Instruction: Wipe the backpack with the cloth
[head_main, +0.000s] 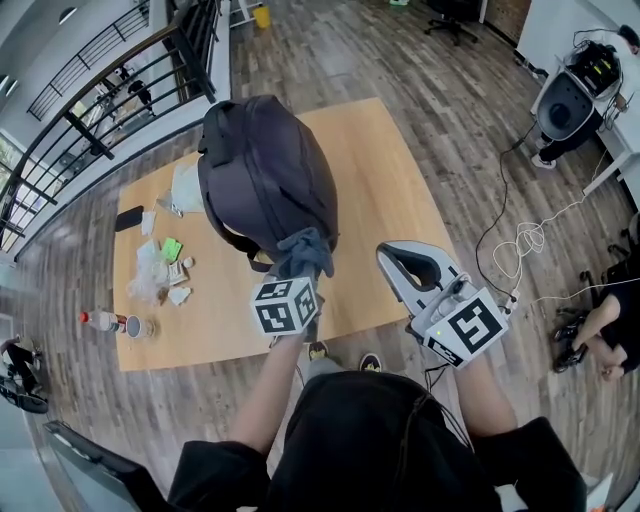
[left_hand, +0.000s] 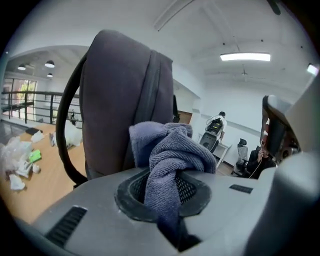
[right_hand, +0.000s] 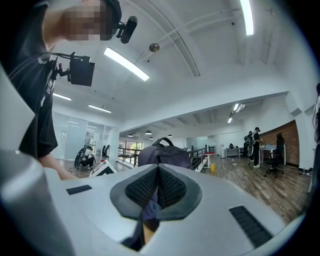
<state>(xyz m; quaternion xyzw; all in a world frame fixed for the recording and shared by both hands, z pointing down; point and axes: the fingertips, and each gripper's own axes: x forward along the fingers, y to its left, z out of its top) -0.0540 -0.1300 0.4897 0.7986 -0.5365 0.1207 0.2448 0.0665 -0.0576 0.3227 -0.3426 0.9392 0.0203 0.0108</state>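
Cloth (left_hand: 172, 147) pinched in left gripper (left_hand: 162, 190) at backpack (head_main: 262, 165), right gripper (right_hand: 157, 186) pressed together, empty

1. The backpack (head_main: 265, 165) was plain charcoal grey.
2. The cloth (head_main: 305, 250) was slate blue.
3. The table (head_main: 400, 200) was pale honey wood, and the floor (head_main: 420, 90) ran in mixed brown and grey planks.
4. The left gripper (left_hand: 162, 186) and right gripper (right_hand: 157, 175) were light grey with black meshed pads (right_hand: 142, 187); the left's marker cube (head_main: 285, 305) bore black-and-white squares.
5. A bin (head_main: 261, 16) was yellow.
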